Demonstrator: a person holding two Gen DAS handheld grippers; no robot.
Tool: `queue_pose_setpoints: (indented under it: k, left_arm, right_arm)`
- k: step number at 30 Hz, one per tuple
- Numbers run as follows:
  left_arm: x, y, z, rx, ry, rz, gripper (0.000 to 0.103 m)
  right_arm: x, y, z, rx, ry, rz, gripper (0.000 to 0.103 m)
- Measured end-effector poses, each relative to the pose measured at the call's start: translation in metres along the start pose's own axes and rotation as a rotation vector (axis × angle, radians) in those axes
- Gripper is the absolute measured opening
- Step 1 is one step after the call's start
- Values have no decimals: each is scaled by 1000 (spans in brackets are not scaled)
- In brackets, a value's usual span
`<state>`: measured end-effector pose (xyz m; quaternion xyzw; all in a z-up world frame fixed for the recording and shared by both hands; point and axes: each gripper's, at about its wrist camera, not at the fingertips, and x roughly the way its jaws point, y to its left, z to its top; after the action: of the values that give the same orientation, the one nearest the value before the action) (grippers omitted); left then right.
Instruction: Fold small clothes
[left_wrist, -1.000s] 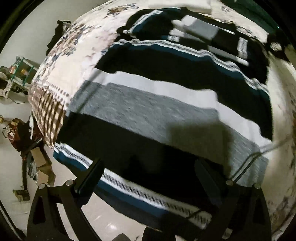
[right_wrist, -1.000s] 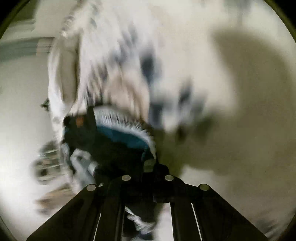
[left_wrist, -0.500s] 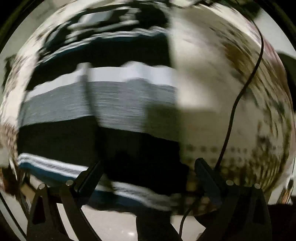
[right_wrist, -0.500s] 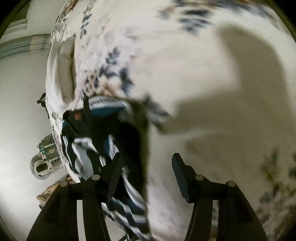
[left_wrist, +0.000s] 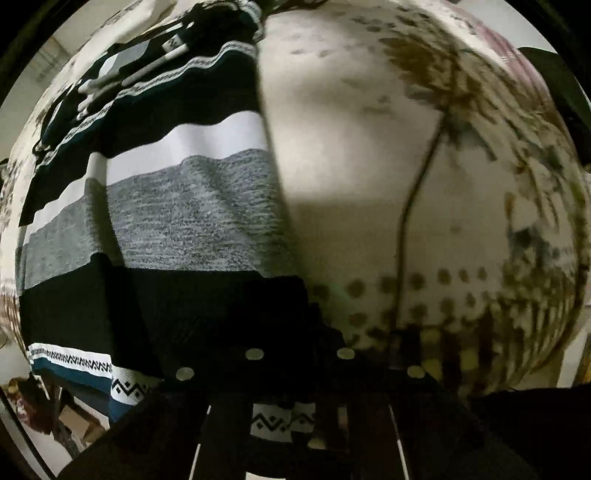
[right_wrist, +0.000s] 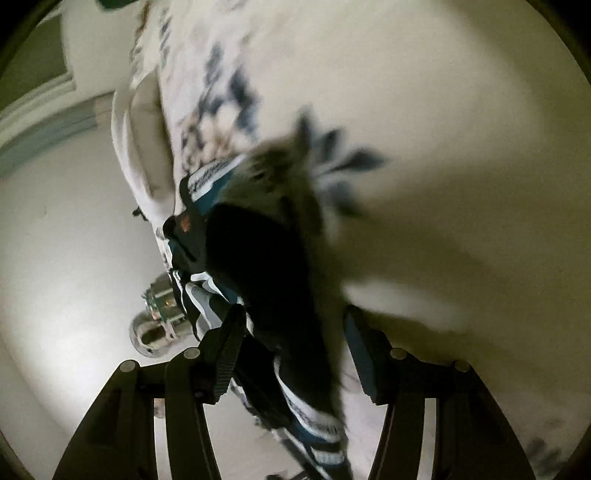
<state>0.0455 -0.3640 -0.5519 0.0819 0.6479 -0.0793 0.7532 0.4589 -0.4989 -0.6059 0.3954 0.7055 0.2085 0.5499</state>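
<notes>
A striped sweater (left_wrist: 192, 221) in black, white, grey and teal lies spread on a floral bed cover (left_wrist: 369, 147). My left gripper (left_wrist: 299, 332) points down at the sweater's right edge near the patterned hem. It is shut, and its dark fingers seem to pinch the black band there. In the right wrist view a bunched part of the same sweater (right_wrist: 258, 266) hangs at the bed's edge. My right gripper (right_wrist: 293, 325) has this cloth between its jaws, which are closing. Its pads stand a little apart from the cloth.
A thin black cable (left_wrist: 413, 192) runs across the bed cover right of the sweater. The pale floor (right_wrist: 55, 240) lies beside the bed, with a metal and green object (right_wrist: 159, 314) on it. Cardboard boxes (left_wrist: 85, 424) sit on the floor below the hem.
The left gripper slid right along the sweater to its right edge and went from wide open to shut. The right gripper went from shut to open, with the bunched cloth between its jaws.
</notes>
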Motion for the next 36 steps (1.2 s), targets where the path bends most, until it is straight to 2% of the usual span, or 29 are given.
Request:
queue_pose_setpoints:
  k: [1,2,5,8,10,12,13,14,15,16,17,18,19,20,21,25,28,29,30,31,33,36]
  left_arm:
    - [0,-1,0,1,2,-15,6]
    - [-1,-2,-1,4,2,-20,6]
    - [-2,-9,-4,9,1,-43,6]
    - [2,-9,-9,9,16,-68,6]
    - [5,0,-10,-2,24,-78,7]
    - [7,15,-10,-71,53,-108,11]
    - [6,25,-9,-130,70,-130,11]
    - [6,37,-9,-175,84,-138,12]
    - [2,51,-10,-244,87,-149,12]
    - [-3,63,-11,-298,75,-154,13]
    - [-12,79,-13,-366,54,-141,17]
    - [-18,91,-13,-406,40,-119,35]
    - [-26,108,-15,-453,24,-88,66]
    - [-29,120,-14,-480,19,-69,81]
    - [-33,136,-14,-517,14,-38,91]
    - [-20,189,-4,-588,19,89,91]
    - [18,227,5,-630,37,160,91]
    - [27,236,5,-647,48,156,91]
    - [40,246,5,-677,55,129,94]
    - [51,255,6,-699,58,110,103]
    - [60,265,4,-727,37,73,103]
    - [62,271,-4,-753,0,49,103]
  right_arm:
    - [5,5,-1,-19,-3,-31,10]
    - [9,11,-3,-44,-3,-85,11]
    - [-4,30,-13,-142,-89,-205,9]
    - [-6,24,-13,-128,-99,-278,9]
    - [3,24,-10,-102,-68,-284,11]
    - [4,35,-8,-108,-42,-316,25]
    - [0,44,-11,-119,-39,-345,36]
    - [-6,52,-15,-131,-56,-353,42]
    - [-16,59,-23,-157,-82,-352,52]
    - [-28,65,-32,-188,-106,-339,56]
    - [-37,73,-43,-214,-122,-314,56]
    - [-40,77,-51,-224,-120,-287,56]
    - [-39,80,-58,-226,-107,-249,56]
    - [-36,82,-64,-220,-88,-217,56]
    - [-32,85,-67,-208,-73,-201,56]
    - [4,82,-69,-161,-52,-220,56]
    - [37,84,-68,-172,-38,-246,56]
    - [43,87,-69,-197,-33,-241,54]
    - [49,91,-71,-234,-39,-248,45]
    - [51,97,-76,-274,-62,-257,4]
    - [44,108,-84,-325,-105,-259,3]
    - [6,118,-91,-370,-213,-234,3]
